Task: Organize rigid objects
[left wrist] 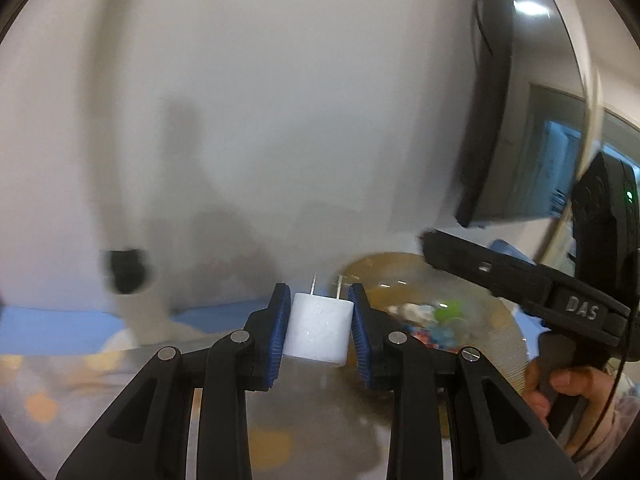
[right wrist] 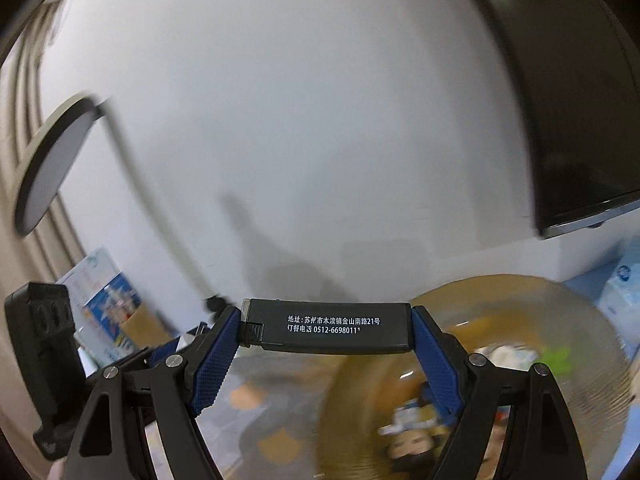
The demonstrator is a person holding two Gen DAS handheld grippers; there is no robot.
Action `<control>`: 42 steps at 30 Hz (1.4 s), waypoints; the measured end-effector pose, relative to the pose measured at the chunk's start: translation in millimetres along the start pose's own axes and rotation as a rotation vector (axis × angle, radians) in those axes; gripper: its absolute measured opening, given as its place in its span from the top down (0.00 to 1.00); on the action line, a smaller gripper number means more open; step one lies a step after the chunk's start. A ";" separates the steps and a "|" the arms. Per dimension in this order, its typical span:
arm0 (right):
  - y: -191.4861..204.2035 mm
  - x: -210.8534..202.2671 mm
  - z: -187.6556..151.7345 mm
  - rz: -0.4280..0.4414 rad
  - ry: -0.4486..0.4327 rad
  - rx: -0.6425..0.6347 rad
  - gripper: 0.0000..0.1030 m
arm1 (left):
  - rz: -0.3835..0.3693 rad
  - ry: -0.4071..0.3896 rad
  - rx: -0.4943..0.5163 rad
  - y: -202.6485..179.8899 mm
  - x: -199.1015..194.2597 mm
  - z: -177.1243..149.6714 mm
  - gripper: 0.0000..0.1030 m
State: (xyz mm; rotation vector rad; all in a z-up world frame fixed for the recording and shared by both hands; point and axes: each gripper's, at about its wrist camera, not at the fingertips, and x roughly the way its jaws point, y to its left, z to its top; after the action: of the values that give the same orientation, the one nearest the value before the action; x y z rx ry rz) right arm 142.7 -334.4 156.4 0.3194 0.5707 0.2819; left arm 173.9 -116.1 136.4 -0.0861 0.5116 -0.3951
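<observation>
Left gripper (left wrist: 318, 322) clamps a small white plastic plug-in charger cube (left wrist: 319, 330) by its flat sides, light, rigid, slick; right gripper (right wrist: 325, 334) pinches a long black plastic lighter (right wrist: 326, 330) endwise, both above the amber glass dish (left wrist: 508, 340).

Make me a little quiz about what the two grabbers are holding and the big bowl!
1. True or false: the left gripper is shut on a white plug adapter whose two metal prongs point away from the camera.
2. What does the right gripper hold? A) a spoon B) a black lighter with white print C) nothing
3. Fill in: past both grippers stands an amber glass ____ with small colourful things inside.

Key
1. True.
2. B; it is held lengthwise, one blue pad at each end.
3. Bowl.
</observation>
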 end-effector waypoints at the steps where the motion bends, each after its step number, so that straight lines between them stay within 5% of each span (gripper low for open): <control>1: -8.5 2.8 2.7 -0.017 0.006 0.004 0.20 | -0.039 0.018 -0.007 -3.8 11.3 -0.5 0.74; 10: -52.8 18.3 5.6 -0.083 0.041 0.054 0.20 | -0.065 0.115 0.013 -20.3 56.6 -12.2 0.71; 11: -56.4 19.2 6.6 -0.089 0.044 0.065 0.19 | -0.075 0.129 0.017 -22.1 58.6 -12.7 0.52; 12: -61.2 20.8 8.2 -0.102 0.056 0.081 0.13 | -0.095 0.153 0.016 -24.2 61.7 -12.1 0.00; 14: -69.5 24.2 8.3 -0.080 0.112 0.116 0.00 | -0.093 0.147 0.016 -33.1 62.7 -13.1 0.01; 24: -71.6 -18.7 12.5 -0.095 0.085 0.188 0.00 | 0.029 0.109 -0.047 -14.4 11.4 -8.2 0.01; 31: -13.9 -48.5 5.5 -0.074 0.082 0.170 0.00 | 0.179 0.075 -0.080 24.4 -68.7 -15.7 0.01; 35: 38.0 -47.0 -23.7 -0.052 0.164 0.104 0.00 | 0.314 0.120 -0.113 58.9 -108.5 -45.6 0.01; 42: 126.0 -30.0 -117.2 -0.070 0.370 -0.162 0.00 | 0.427 0.199 -0.155 91.7 -164.8 -121.6 0.01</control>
State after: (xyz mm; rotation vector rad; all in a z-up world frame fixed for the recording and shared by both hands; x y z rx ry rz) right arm 30.5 -204.5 124.2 0.0885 0.9162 0.3198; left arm 14.2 34.6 90.0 -0.0852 0.7380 0.0553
